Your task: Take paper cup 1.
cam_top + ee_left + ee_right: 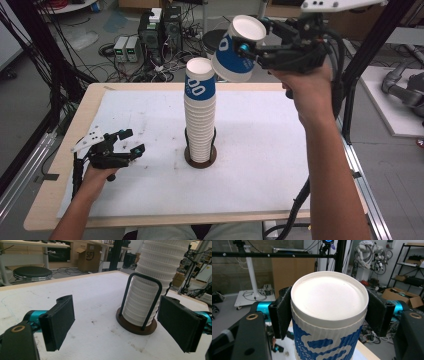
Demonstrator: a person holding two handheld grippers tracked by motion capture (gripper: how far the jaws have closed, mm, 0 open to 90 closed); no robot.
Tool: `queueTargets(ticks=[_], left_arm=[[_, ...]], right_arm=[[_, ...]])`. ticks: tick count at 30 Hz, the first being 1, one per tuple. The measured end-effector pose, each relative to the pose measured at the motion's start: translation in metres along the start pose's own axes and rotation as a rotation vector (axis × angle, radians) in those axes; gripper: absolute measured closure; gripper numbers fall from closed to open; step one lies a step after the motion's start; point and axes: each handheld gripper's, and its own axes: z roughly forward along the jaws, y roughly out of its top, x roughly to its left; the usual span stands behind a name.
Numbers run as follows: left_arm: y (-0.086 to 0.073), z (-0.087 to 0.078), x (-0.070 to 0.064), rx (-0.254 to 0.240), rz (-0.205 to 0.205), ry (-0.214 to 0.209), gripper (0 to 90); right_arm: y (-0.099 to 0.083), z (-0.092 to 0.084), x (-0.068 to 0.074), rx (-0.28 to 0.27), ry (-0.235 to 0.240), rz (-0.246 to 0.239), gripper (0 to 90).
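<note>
Above the stack (200, 112), my right gripper (248, 48) clamps an inverted cup (235, 50); I'd level it first. Left gripper (131, 141) rests wide open, empty.

Held paper cup (235, 50): white with blue wavy print, white base. Cup stack (200, 117): white ribbed, top cup blue band with white logo. Holder base (136, 326) dark brown, wire black. Jaw pads black, teal fittings. Table cover (260, 140) white, wood edge.
</note>
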Motion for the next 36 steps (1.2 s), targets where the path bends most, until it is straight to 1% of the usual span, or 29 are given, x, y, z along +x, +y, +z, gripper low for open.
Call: queueTargets(ticks=[2,5,8,11,13,16,18,22,24,27,30,34,36], left_arm=[[0.000,0.000,-0.001,0.000,0.000,-0.009,14.3],[-0.001,0.001,-0.002,0.001,0.001,-0.023,14.2],[-0.001,0.003,-0.005,0.000,0.010,-0.044,14.2],[-0.001,0.004,-0.007,-0.002,0.022,-0.070,14.2],[-0.001,0.005,-0.009,-0.003,0.015,-0.078,14.2],[-0.001,0.006,-0.011,-0.003,0.021,-0.092,13.6],[-0.001,0.007,-0.012,-0.003,0.028,-0.101,13.6],[-0.002,0.008,-0.017,0.011,0.042,-0.115,13.6],[-0.003,0.008,-0.020,0.019,0.050,-0.125,13.6],[-0.005,0.010,-0.025,0.025,0.065,-0.139,13.6],[-0.006,0.014,-0.030,0.030,0.074,-0.155,13.7],[-0.008,0.019,-0.037,0.039,0.090,-0.177,13.8],[-0.009,0.021,-0.040,0.042,0.097,-0.186,13.8]], right_arm=[[-0.009,-0.008,0.001,0.010,-0.003,-0.002,30.7],[-0.028,-0.017,0.002,0.042,-0.004,0.002,30.8],[-0.052,-0.023,0.002,0.070,-0.005,0.015,30.9],[-0.080,-0.024,0.001,0.094,0.005,0.023,30.9],[-0.100,-0.022,-0.001,0.125,0.011,0.037,30.9],[-0.129,-0.018,-0.003,0.156,0.028,0.068,31.0],[-0.146,-0.014,-0.003,0.159,0.045,0.086,31.0],[-0.176,-0.004,0.001,0.178,0.064,0.088,31.0],[-0.189,0.001,0.005,0.181,0.072,0.083,31.0],[-0.208,0.011,0.011,0.185,0.104,0.084,30.9],[-0.225,0.020,0.017,0.199,0.123,0.083,30.9],[-0.242,0.029,0.021,0.205,0.142,0.097,30.9],[-0.247,0.031,0.022,0.206,0.144,0.092,30.9]])
